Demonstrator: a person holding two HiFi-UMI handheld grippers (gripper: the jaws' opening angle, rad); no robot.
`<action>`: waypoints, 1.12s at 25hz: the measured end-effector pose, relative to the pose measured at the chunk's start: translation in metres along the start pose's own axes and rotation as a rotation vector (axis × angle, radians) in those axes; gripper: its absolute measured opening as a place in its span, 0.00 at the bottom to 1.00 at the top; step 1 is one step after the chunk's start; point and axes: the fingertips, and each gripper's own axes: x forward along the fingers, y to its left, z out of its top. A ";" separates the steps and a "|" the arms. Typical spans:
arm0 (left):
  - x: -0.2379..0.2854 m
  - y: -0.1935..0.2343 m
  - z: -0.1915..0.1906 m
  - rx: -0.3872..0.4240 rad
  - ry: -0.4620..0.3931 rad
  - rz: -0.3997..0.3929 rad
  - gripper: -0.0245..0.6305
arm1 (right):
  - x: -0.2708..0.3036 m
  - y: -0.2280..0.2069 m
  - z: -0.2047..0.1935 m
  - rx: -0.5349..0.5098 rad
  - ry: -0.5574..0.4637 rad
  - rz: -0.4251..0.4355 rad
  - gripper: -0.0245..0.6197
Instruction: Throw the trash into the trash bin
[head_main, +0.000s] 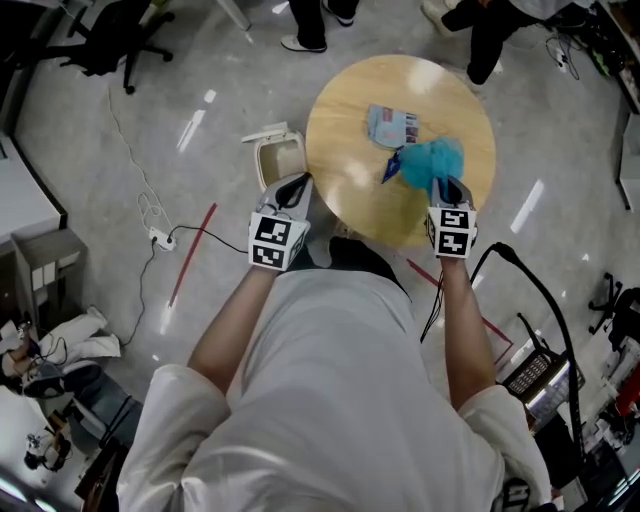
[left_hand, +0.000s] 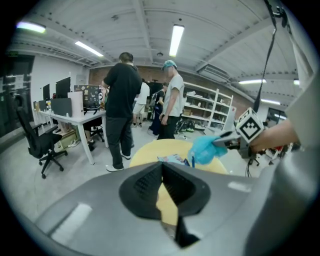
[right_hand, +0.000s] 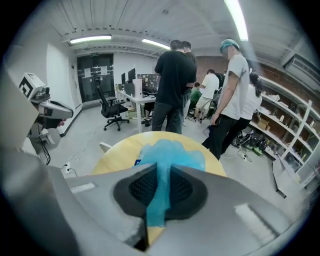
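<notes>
- Trash bin (head_main: 278, 158): on floor just beside table (head_main: 345, 135) left edge, lid flipped up. Ready to receive, I judge.
- My left gripper (head_main: 293, 190): at table's near-left edge, close to bin. Jaws closed together, nothing between them. Idle, probably kept clear of drop path.
- Packet (head_main: 392, 124): flat near table centre, not yet collected.
- Blue crumpled trash (head_main: 436, 160): above table's right part, pinched in my right gripper (head_main: 447, 188). Jaws clamped tight on its tail, bulk bunched beyond tips.
- Bin sits across table from held trash.
</notes>
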 end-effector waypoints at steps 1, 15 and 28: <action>-0.002 0.001 0.000 -0.003 -0.004 0.003 0.04 | -0.003 -0.002 0.006 -0.001 -0.015 -0.011 0.06; -0.043 0.049 -0.009 -0.024 -0.023 0.002 0.04 | -0.035 0.002 0.088 0.011 -0.150 -0.154 0.06; -0.094 0.095 -0.025 -0.035 -0.038 0.027 0.04 | -0.038 0.057 0.091 0.011 -0.108 -0.140 0.06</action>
